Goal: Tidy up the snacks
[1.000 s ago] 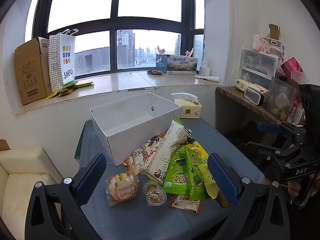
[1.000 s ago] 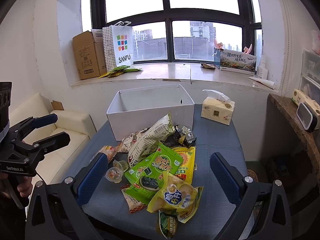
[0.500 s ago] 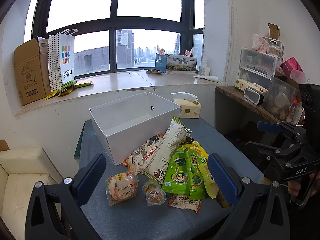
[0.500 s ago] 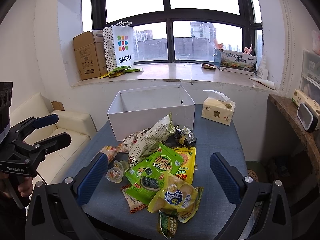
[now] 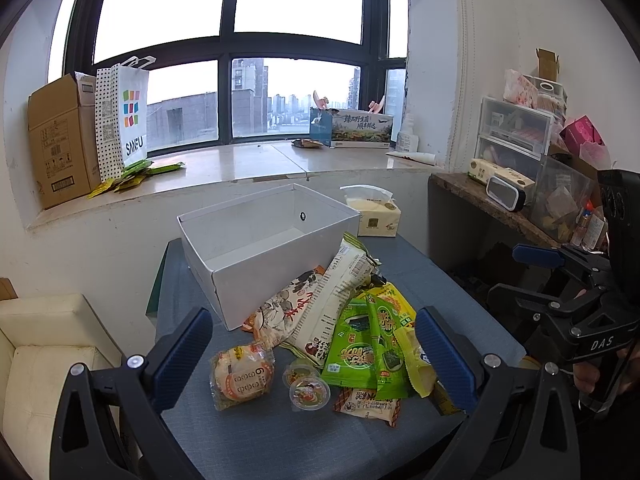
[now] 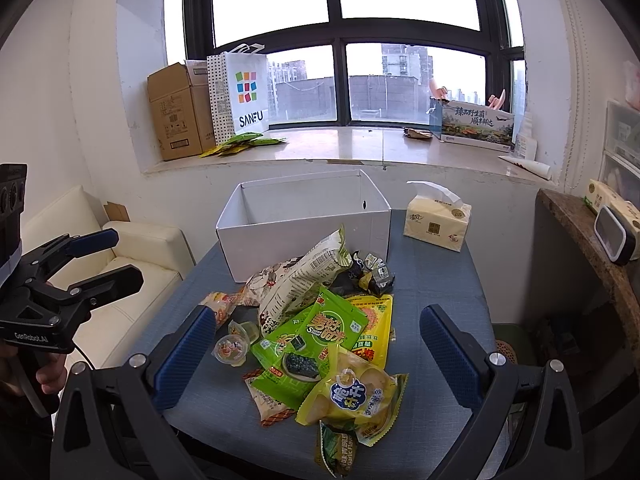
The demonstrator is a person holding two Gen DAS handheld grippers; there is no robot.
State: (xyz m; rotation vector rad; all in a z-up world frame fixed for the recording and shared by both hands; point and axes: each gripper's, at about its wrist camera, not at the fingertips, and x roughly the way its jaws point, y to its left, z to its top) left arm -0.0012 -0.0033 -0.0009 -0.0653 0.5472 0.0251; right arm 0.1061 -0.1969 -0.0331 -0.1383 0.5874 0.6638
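Fingers of left gripper (image 5: 314,350) and right gripper (image 6: 318,346) spread, both unladen (one white box (image 6: 304,220), two jelly cups (image 5: 306,386)).

Counting what we see on the table and sill

We count one white box (image 6: 304,220), one tissue pack (image 6: 437,221) and one heap of snack packets: two green seaweed bags (image 6: 320,340), one yellow chip bag (image 6: 354,398), one yellow-orange bag (image 6: 374,328), one long white bag (image 6: 304,276), two jelly cups (image 5: 310,394) and one round cake pack (image 5: 242,376). On the sill we count one cardboard carton (image 6: 176,114) and one shopping bag (image 6: 244,94). Smaller packets overlap too much for us to count.
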